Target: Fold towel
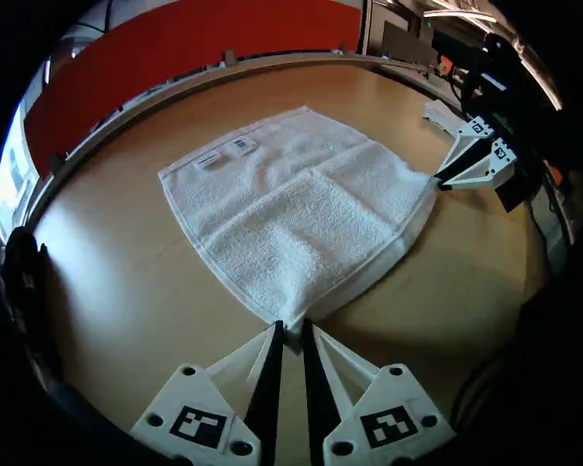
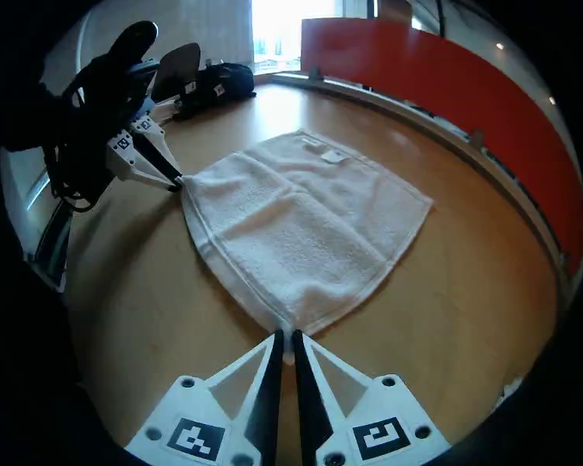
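Corner grasp. The white towel (image 1: 299,210) lies flat on the wooden table (image 1: 136,295); my left gripper (image 1: 291,335) and right gripper (image 2: 286,342) each pinch an adjacent corner. I should lift both evenly, keeping the edge between them taut.

The table (image 1: 128,303) before me is pale, smooth wood, with a curved far edge and a low rim running along it. A white towel (image 1: 299,210) lies flat near its middle, spread as a rough square, with two small labels (image 1: 228,152) on its far side. A black bag (image 2: 218,81) sits at one far end, well apart from the towel.
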`<state>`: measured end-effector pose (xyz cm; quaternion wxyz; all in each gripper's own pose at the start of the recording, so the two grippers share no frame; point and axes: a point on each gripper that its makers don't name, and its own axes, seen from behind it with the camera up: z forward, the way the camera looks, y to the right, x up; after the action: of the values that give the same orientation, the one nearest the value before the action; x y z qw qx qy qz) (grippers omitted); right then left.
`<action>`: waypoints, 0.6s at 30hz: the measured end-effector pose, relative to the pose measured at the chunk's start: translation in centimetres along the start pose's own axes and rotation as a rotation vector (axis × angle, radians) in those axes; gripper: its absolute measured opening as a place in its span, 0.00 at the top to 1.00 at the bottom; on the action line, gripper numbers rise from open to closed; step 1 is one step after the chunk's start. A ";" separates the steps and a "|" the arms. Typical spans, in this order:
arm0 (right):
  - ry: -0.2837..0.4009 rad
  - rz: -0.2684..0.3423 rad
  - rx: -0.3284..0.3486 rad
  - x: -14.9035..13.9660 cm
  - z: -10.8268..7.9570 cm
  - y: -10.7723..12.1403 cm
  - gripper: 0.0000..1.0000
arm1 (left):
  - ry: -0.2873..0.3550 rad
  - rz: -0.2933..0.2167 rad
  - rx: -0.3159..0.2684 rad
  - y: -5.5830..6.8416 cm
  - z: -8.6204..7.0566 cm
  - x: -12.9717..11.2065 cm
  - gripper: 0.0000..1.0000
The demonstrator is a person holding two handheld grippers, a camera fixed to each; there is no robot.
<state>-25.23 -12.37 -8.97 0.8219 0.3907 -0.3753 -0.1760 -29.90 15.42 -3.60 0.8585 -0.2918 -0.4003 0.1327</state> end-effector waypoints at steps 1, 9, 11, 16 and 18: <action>0.003 0.004 0.000 0.0 -0.1 0.0 0.90 | 0.003 0.001 -0.001 0.1 -0.1 0.1 0.83; 0.021 0.024 0.005 0.3 -1.2 0.1 0.90 | 0.018 0.008 -0.002 0.5 -1.1 0.9 0.83; 0.022 0.021 0.006 0.3 -1.6 0.0 0.90 | 0.020 0.006 -0.004 0.8 -1.3 1.1 0.83; 0.031 0.016 0.007 0.6 -2.5 -0.2 0.90 | 0.016 0.000 -0.011 1.4 -2.1 1.3 0.83; 0.037 0.018 0.007 0.8 -3.0 -0.3 0.90 | 0.015 -0.003 -0.015 1.7 -2.5 1.3 0.83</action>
<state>-22.49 -11.52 -10.05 0.8290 0.3932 -0.3640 -0.1600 -27.13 16.41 -5.08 0.8595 -0.2986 -0.3951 0.1262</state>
